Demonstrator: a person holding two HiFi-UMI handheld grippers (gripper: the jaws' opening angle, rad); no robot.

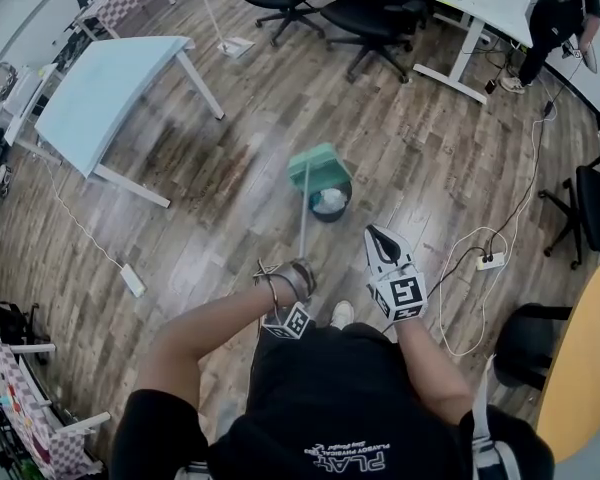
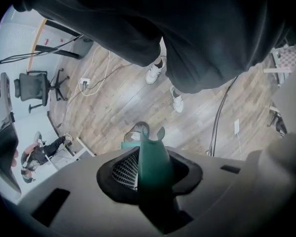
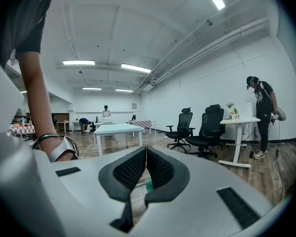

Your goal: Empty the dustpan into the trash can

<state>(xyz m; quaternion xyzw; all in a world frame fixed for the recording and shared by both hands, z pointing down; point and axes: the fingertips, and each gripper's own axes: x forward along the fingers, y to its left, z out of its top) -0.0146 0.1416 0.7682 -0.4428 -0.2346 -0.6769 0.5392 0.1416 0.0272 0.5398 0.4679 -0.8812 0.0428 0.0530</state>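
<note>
The left tool (image 1: 302, 268) clamps the long thin handle (image 1: 304, 213) of the green dustpan (image 1: 318, 166), held over the dark trash can (image 1: 330, 206). The right tool (image 1: 379, 238) is closed and empty.

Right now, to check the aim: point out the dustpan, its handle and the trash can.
dustpan (image 1: 315, 163): head view, green pan body.
handle (image 2: 153, 162): left gripper view, green grip.
trash can (image 1: 330, 217): head view, dark wall.

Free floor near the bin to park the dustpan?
Bare wood floor left of the trash can, up to the blue table. Also beyond it, before the office chairs. Crowded right: the cabled power strip.
</note>
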